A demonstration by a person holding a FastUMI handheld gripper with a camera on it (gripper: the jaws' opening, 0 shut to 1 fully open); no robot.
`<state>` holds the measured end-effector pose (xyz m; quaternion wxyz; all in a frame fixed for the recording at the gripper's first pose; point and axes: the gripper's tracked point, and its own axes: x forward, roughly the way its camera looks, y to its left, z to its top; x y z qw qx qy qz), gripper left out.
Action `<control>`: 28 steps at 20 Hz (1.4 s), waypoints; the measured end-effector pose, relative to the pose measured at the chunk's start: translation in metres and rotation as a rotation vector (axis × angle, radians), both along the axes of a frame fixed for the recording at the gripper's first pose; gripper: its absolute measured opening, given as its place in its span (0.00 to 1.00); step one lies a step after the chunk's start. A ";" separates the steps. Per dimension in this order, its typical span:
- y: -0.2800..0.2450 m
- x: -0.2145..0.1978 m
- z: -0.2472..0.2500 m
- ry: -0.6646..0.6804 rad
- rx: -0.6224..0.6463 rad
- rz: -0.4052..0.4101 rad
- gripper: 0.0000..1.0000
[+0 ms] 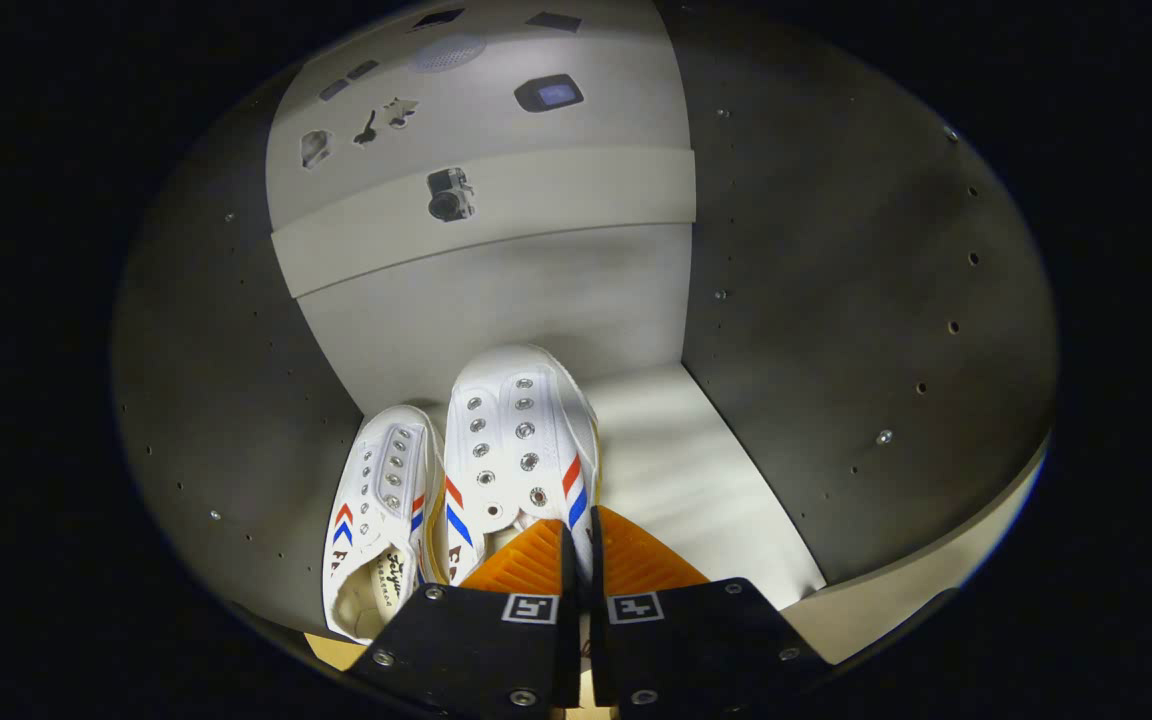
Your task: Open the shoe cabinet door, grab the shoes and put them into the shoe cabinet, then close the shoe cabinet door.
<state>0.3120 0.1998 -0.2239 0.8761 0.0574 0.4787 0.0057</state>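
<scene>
I am looking into the shoe cabinet (836,300), which has dark side walls and a pale back panel. Two white canvas shoes with red and blue stripes point toward the back. The left shoe (376,510) lies on the cabinet floor (696,470) against the left wall. The right shoe (516,440) sits close beside it, toe near the back panel. My gripper (582,548) is shut on the right shoe, whose right side wall is pinched between the fingers (533,565). The heel of that shoe is hidden under the gripper.
A pale horizontal rail (556,200) crosses the back panel above the shoes. Both dark side walls carry rows of small peg holes. Bare cabinet floor lies to the right of the held shoe, up to the right wall.
</scene>
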 end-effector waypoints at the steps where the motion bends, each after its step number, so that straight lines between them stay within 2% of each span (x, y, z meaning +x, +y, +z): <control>1: 0.000 0.000 -0.003 0.008 -0.001 0.005 0.04; 12: 0.000 0.003 -0.025 0.056 -0.043 0.014 0.06; 17: 0.005 0.006 -0.013 0.016 -0.014 0.019 0.20; 18: 0.005 0.005 -0.010 0.011 -0.008 0.014 0.20; 19: 0.001 0.008 -0.004 -0.015 -0.018 0.005 0.25; 24: 0.001 0.006 0.051 -0.153 -0.014 0.048 0.32; 28: 0.001 -0.017 0.101 -0.245 0.030 0.101 0.47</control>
